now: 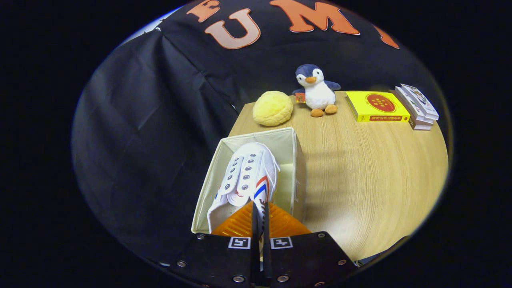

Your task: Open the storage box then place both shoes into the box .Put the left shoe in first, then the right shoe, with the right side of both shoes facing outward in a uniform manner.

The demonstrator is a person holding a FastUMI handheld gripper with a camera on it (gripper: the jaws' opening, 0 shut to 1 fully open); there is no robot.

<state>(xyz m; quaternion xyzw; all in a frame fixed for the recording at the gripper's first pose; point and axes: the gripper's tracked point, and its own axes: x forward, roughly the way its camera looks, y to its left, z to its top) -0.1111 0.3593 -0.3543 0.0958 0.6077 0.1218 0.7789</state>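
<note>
White canvas shoe [246,176] hangs inside the open storage box [298,168], its heel edge pinched between the fingers [260,218]; next, lower and release it.

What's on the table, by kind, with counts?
Storage box: 1
Shoe, over the box, pinched between the gripper fingers: 1
Plush penguin: 1
Yellow plush ball: 1
Yellow book: 1
White books, stacked: about 3, hard to tell
Total: about 8
</note>
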